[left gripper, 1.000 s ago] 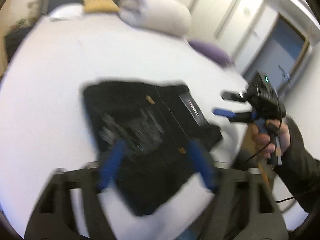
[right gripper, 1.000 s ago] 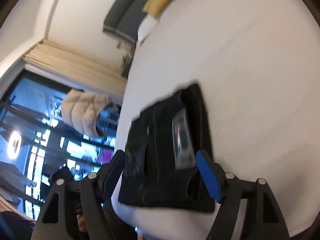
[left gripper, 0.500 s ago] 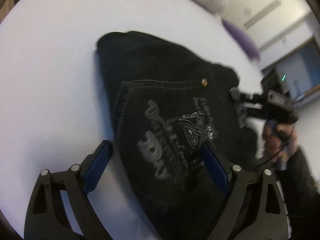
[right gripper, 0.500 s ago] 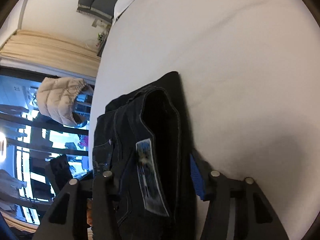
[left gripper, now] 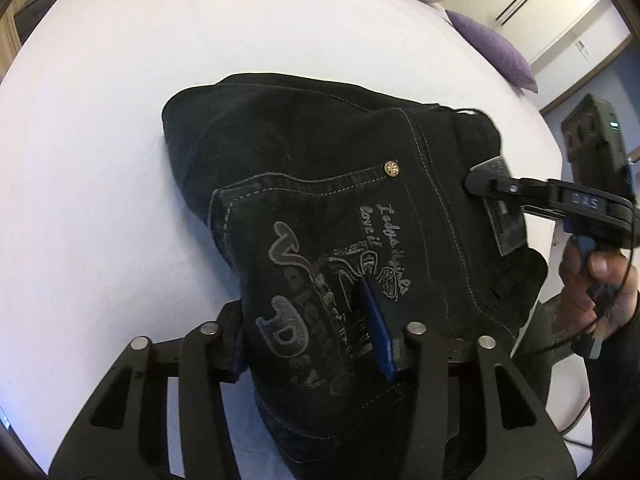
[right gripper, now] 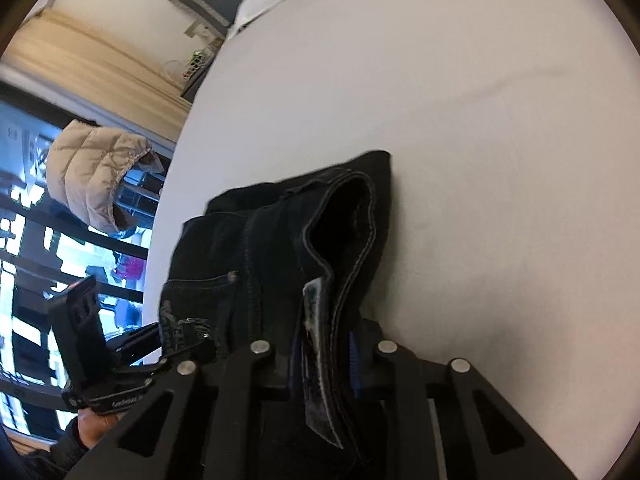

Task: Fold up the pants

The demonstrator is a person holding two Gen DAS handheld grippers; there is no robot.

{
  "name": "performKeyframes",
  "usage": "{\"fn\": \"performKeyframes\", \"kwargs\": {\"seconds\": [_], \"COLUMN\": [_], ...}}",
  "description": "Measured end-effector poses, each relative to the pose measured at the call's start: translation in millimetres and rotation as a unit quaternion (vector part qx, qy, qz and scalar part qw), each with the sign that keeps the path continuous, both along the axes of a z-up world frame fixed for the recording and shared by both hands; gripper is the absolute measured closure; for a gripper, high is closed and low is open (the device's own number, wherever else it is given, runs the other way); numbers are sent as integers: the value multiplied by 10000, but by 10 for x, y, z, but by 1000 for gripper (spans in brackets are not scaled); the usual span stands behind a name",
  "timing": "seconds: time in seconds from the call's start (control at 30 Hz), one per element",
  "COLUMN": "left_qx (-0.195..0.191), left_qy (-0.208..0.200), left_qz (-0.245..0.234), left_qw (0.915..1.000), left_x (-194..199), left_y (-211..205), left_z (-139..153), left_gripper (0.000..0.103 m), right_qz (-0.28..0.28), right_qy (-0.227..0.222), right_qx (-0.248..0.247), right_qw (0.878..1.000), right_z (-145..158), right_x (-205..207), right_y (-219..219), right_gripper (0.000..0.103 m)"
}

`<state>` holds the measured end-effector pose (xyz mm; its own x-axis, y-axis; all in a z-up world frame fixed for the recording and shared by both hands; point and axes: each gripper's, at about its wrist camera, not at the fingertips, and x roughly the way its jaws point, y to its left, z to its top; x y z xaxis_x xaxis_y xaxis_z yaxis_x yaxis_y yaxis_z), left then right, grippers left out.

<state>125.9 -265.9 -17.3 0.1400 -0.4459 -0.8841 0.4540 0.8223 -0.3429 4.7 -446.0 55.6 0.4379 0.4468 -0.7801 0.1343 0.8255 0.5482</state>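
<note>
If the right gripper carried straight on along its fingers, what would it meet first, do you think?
The right gripper is already clamped on the black pants; going on, it would likely just push further into the raised waistband fold.

Even indoor light, bright window (right gripper: pixel 60 240) glare, strong fisheye bending, dark vignette, mostly sharp.

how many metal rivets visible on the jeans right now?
1. A round brass-coloured rivet at the upper corner of the back pocket on the folded black denim jeans, between the two tools in the left wrist view. Others may be hidden in the folds.
</note>
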Motion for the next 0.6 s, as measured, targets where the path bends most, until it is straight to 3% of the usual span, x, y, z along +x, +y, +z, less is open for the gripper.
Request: {"fn": "performKeyframes", "kwargs": {"seconds": [0.13,0.37,0.6], "left_qx": [-197,-377,-429], "left_qy": [-1,-127,-488], "left_qz": [80,272,880], "left_qw": [9998,9988,9940], "left_x": [31,139,710], "left_y": [172,496,1242], "left_z": [104,304,667], "left_gripper": [74,78,79], "right_qz": [185,673,903], "right_qy": [-239,-739,-1145], "right_qx": [-173,-126,128], "right_qw": [9994,9949,9892], "right_z": [267,759,1016], "right_x": [22,246,873], "right_y": [176,595,989], "right_gripper": [83,83,83]}}
